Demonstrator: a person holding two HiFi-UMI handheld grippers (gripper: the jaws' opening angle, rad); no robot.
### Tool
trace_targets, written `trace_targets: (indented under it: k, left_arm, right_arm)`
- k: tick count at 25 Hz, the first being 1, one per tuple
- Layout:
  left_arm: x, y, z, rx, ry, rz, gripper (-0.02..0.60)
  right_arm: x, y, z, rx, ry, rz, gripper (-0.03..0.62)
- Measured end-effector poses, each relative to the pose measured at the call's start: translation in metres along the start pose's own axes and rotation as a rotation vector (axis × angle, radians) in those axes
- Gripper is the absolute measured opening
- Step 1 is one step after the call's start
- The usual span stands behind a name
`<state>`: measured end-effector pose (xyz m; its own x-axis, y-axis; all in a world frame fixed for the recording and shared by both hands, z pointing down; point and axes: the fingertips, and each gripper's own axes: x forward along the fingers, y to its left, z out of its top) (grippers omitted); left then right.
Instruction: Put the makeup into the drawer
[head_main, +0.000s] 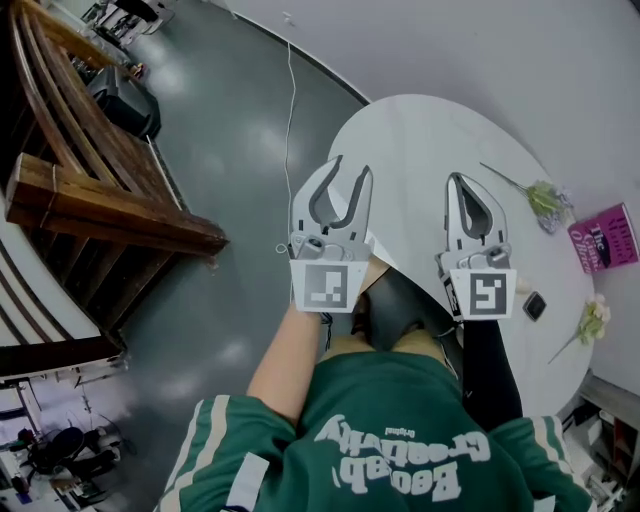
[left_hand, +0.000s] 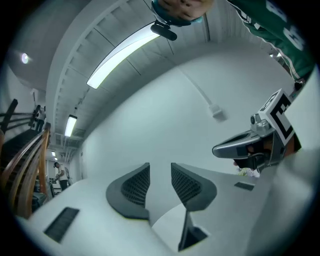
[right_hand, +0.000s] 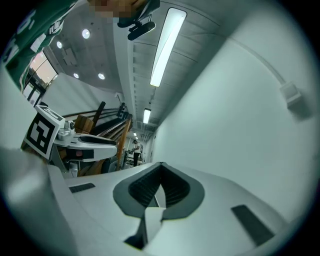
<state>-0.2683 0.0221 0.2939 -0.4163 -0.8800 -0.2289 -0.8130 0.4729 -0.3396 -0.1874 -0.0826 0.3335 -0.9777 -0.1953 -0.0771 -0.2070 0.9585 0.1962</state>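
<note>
Both grippers are held up in front of me over the near end of a white oval table (head_main: 420, 150). My left gripper (head_main: 352, 165) is open, and its ribbed pads (left_hand: 137, 184) stand apart with nothing between them. My right gripper (head_main: 455, 180) is shut, its tips meeting (right_hand: 161, 165) on nothing. Each gripper view looks level at a white wall and shows the other gripper to one side. A small dark flat item (head_main: 534, 305) lies on the table at the right, too small to identify. No drawer shows in any view.
On the table's right side lie a pink book (head_main: 605, 238) and two flower stems (head_main: 545, 200) (head_main: 592, 320). Wooden frames (head_main: 110, 200) stand on the grey floor at the left. A thin cable (head_main: 291, 100) runs across the floor. A person (left_hand: 62, 175) stands far off.
</note>
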Motion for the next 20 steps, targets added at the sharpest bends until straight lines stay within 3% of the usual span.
trace_targets:
  k: [7, 15, 20]
  left_arm:
    - [0.041, -0.071, 0.016, -0.083, -0.042, -0.152, 0.126]
    - [0.073, -0.215, 0.062, -0.178, -0.148, -0.428, 0.127]
    - [0.072, -0.292, 0.086, -0.223, -0.178, -0.544, 0.127]
  right_arm:
    - [-0.055, -0.064, 0.007, -0.040, 0.022, -0.175, 0.008]
    - [-0.180, -0.155, 0.007, -0.063, 0.047, -0.477, 0.008]
    - [-0.261, -0.188, 0.000, -0.083, 0.099, -0.602, 0.008]
